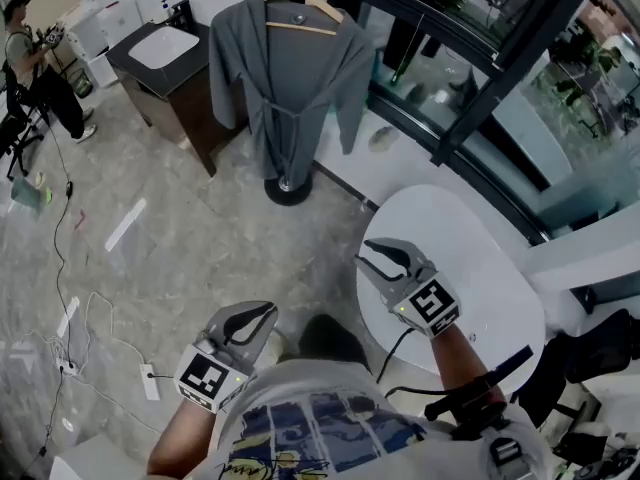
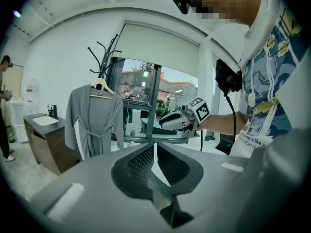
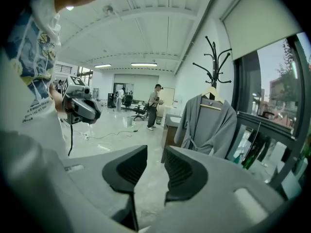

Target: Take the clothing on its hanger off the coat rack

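The grey robe [image 1: 285, 78] hangs on a wooden hanger [image 1: 300, 8]. The hanger sits on the black coat rack [image 1: 288, 188], which stands on a round foot on the floor. The robe's belt is tied at the front. The robe is far out in front of both claws, and nothing touches it.

The left gripper [image 1: 262, 320] is low and close to the person's body. Its two jaws are pressed together at the tips, and nothing is between them. In the left gripper view, the robe shows to the left of the tips, well apart from them.

The right gripper [image 1: 362, 255] is held a bit further forward, over the near edge of a round white table [image 1: 500, 268]. Its jaws are spread apart with a clear gap, and only the floor shows through it. In the right gripper view, the robe hangs to the right of the tips.

Both forearms reach out from the person's body, and both claws point ahead and a little down. Each claw has a cube with black and white squares on it.

The person's shirt has some printed words, but they are too small to read.

To the left of the rack stands a dark cabinet [image 1: 175, 98] with a white sink [image 1: 165, 46]. Another person [image 1: 30, 58] stands far off.
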The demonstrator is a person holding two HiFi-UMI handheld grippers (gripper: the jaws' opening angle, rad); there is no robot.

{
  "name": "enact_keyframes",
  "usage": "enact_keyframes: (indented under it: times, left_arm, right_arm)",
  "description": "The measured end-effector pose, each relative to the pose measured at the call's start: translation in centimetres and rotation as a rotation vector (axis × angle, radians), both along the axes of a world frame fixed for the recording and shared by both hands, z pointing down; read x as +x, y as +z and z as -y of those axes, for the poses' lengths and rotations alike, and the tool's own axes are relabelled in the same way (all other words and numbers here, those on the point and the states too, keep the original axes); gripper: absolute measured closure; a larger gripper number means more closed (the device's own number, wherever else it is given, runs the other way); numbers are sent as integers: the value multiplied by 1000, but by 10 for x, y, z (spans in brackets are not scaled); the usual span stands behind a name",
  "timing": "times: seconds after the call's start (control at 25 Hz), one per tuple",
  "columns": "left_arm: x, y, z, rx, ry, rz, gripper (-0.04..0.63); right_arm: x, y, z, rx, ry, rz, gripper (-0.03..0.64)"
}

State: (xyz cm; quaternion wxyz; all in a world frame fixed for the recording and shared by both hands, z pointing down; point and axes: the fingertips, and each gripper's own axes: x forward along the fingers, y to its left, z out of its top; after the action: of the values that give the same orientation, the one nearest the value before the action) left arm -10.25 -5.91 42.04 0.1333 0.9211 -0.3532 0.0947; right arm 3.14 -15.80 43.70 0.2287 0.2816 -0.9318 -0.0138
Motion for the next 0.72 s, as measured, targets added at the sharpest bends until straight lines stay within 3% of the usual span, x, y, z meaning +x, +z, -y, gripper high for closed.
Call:
enact_keyframes:
  times: [0.48,0.72]
  left_arm:
    - [-21,-27,147,47,-135,-9,570]
    - [-21,-32,193,54,-178,8,569]
  right_arm:
    - [17,-56,277,139,-26,-138,437]
    - [11,-79,383,194,-56,-184,416]
